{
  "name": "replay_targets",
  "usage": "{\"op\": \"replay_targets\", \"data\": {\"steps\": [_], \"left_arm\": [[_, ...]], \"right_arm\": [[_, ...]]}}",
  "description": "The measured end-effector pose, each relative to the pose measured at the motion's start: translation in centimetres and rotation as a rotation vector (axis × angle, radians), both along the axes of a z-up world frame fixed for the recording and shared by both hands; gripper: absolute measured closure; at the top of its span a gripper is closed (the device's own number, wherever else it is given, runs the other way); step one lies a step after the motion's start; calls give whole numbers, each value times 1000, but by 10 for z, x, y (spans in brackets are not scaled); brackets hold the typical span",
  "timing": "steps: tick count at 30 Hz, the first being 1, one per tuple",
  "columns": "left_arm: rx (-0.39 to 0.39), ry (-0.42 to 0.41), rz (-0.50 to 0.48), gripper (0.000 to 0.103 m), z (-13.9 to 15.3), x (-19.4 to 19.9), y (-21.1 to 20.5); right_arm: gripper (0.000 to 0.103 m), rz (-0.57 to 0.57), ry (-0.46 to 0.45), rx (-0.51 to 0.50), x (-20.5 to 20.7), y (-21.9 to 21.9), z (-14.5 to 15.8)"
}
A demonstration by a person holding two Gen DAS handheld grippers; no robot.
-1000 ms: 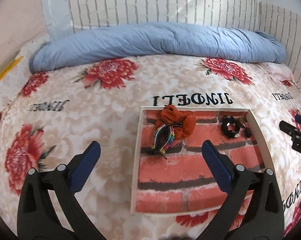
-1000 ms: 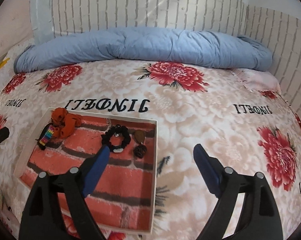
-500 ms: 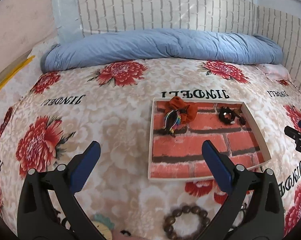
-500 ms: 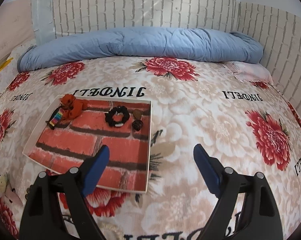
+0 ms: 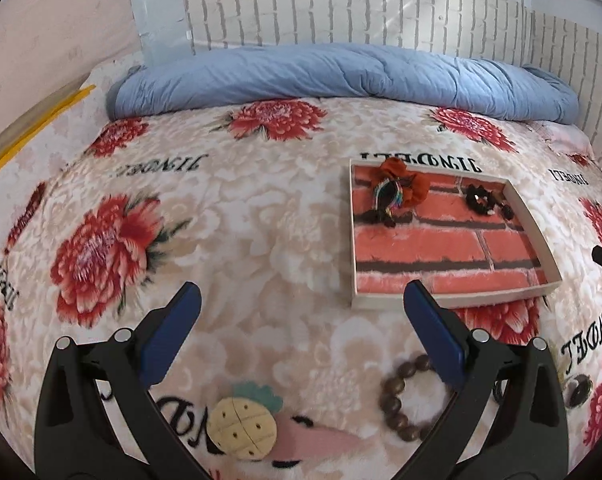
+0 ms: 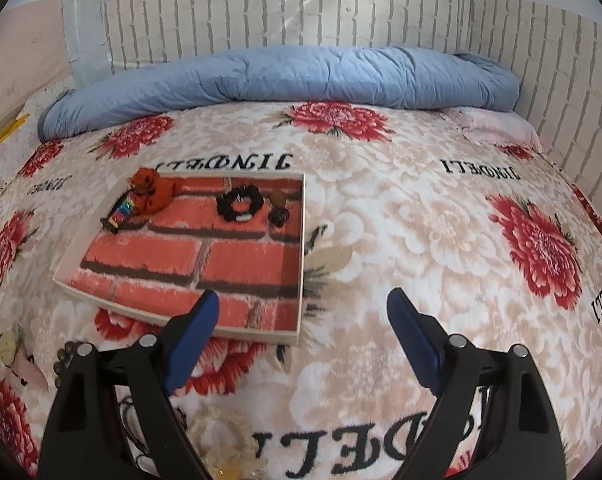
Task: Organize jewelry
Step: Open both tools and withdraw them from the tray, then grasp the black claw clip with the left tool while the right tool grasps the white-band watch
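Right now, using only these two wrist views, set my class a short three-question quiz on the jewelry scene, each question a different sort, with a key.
1. True or false: the wooden bead bracelet lies inside the tray.
2. Which item sits at the tray's far end? A) orange scrunchie B) pineapple clip C) bead bracelet
3. Fill in: both the left gripper and the right gripper are ____.

Key: 1 false; 2 A; 3 open.

Cream floral blanket (image 5: 261, 240) with red flowers and black letters. Tray (image 5: 355, 240) with white rim, red brick print inside. Orange scrunchie (image 5: 405, 184), black scrunchie (image 6: 240, 204), brown bead bracelet (image 5: 397, 396), yellow pineapple clip (image 5: 243, 426). Blue duvet (image 6: 285, 76). White brick-pattern wall (image 6: 301, 12).
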State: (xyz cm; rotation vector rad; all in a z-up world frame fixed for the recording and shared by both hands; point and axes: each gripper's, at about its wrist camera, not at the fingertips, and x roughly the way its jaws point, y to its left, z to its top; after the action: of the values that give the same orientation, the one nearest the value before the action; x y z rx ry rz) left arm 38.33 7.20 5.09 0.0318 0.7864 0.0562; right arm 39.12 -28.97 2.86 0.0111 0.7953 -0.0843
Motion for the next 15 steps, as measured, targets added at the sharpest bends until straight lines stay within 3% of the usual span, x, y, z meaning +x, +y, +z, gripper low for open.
{"op": "replay_targets", "data": {"steps": [7, 15], "left_arm": [[-8, 20, -15, 5, -28, -27, -14], [-89, 60, 10, 5, -56, -60, -33]], "right_arm": [[19, -12, 37, -8, -22, -13, -23], [19, -42, 72, -7, -56, -34, -45]]}}
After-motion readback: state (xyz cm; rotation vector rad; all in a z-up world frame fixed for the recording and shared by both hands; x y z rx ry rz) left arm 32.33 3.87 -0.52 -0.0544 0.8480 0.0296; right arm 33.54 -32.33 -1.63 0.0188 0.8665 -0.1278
